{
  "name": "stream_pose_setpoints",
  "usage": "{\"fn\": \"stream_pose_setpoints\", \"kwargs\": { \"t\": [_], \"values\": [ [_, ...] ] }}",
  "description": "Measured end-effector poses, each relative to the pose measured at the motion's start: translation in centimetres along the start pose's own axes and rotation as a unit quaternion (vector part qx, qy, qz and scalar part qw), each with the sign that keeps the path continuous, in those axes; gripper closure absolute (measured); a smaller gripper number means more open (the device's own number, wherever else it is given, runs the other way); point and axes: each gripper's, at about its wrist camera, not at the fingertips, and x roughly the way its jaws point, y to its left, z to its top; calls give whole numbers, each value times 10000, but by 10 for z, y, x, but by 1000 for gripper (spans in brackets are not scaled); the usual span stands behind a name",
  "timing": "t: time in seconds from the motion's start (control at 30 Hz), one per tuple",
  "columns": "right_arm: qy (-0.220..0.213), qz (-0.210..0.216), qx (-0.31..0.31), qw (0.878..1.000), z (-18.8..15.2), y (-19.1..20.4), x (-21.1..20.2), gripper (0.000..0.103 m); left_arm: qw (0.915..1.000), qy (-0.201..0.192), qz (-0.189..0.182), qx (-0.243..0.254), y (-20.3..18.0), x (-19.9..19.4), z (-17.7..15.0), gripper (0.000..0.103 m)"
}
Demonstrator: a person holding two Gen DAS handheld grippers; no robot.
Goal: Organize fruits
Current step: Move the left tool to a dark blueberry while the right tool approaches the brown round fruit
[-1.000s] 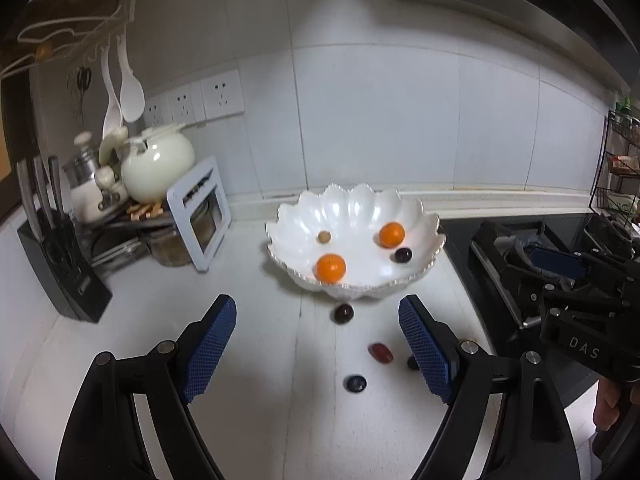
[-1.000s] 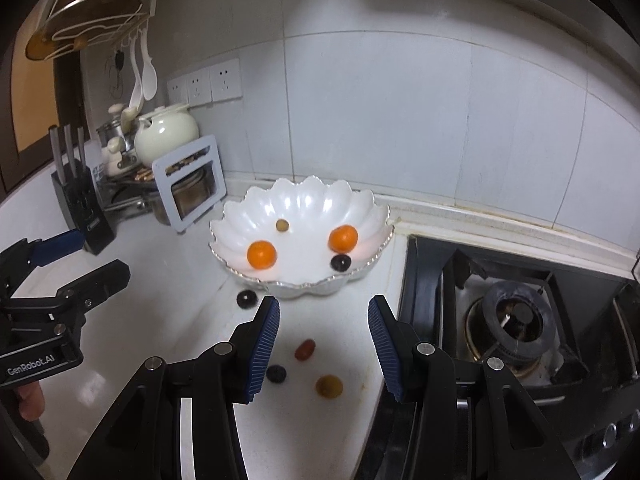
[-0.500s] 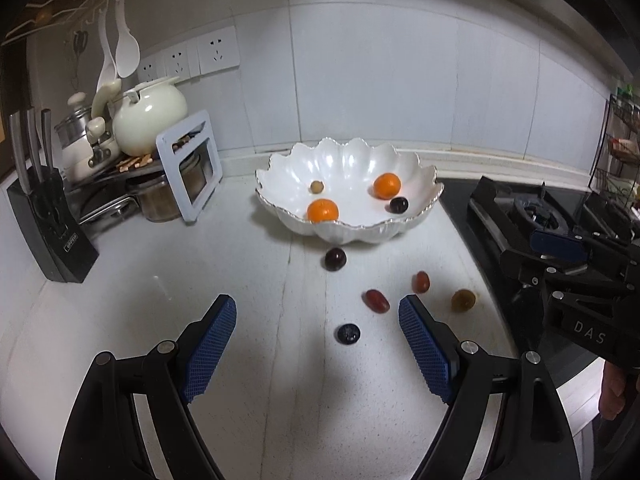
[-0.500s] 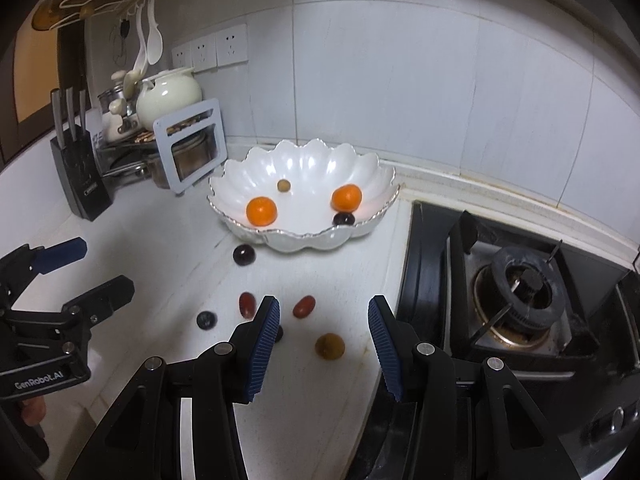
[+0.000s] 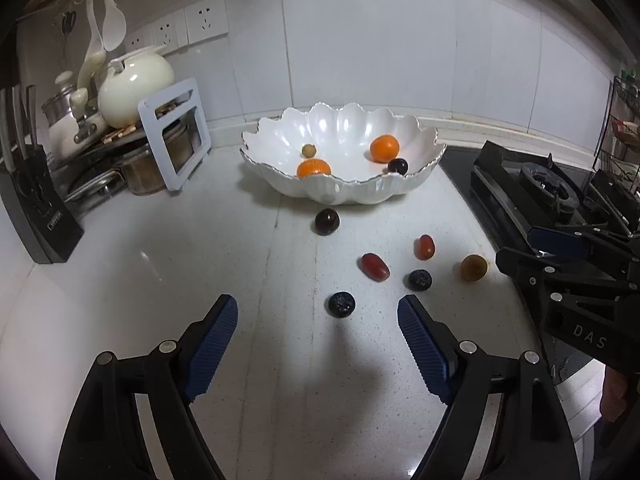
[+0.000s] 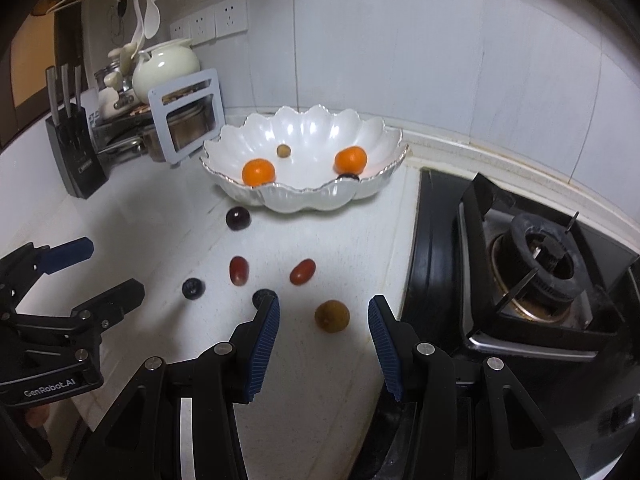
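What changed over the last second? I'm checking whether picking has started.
Both open grippers came down toward the white counter: the left gripper nears a dark blueberry, the right gripper a brown round fruit. Nothing was grasped. The fruits and white scalloped bowl stayed put.

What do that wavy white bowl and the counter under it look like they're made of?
The bowl looks like glazed ceramic or porcelain: glossy white with bright highlights and a thin metallic-looking rim. The counter looks like polished stone or a quartz composite: pale, finely speckled, faintly reflective.
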Motion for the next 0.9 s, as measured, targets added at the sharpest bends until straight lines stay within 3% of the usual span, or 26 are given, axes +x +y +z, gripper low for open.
{"fn": "stream_pose_setpoints", "kwargs": {
  "t": [0.9],
  "values": [
    [472,106,289,9984,-7,-17,58,56,9978,595,-215,-203,-9,73,-6,51]
  ]
}}
